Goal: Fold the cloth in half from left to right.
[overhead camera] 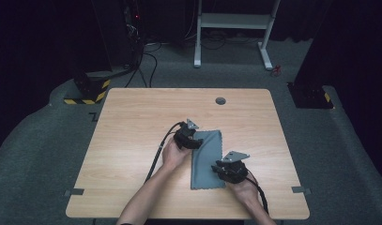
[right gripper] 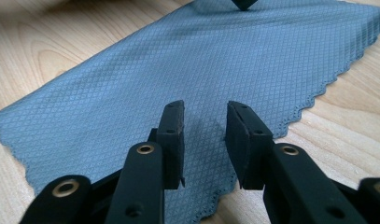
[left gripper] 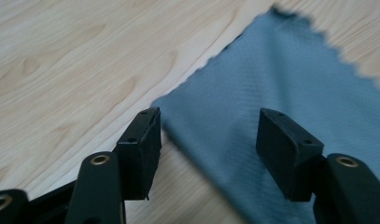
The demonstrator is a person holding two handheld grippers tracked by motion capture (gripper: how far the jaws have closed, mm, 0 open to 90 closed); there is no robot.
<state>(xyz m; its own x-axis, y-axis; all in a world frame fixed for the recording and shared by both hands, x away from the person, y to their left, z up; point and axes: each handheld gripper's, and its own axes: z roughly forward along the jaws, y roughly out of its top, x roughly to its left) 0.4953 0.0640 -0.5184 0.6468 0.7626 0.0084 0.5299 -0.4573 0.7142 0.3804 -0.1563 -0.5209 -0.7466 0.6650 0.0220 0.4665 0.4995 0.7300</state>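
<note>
One wooden table [overhead camera: 132, 140], grey-blue cloth [overhead camera: 206, 159] lying flat right of centre near the front edge; left gripper [left gripper: 208, 135] at its far-left corner, jaws wide, nothing gripped; right gripper [right gripper: 205, 140] over the near-right edge, jaws narrower, empty

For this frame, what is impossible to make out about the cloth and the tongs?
- High view: the left tongs and right tongs hide their own jaws and part of the grey cloth.
- Left gripper view: the cloth's far edge is blurred.
- Right gripper view: the dark tip is cut off by the top edge.
</note>
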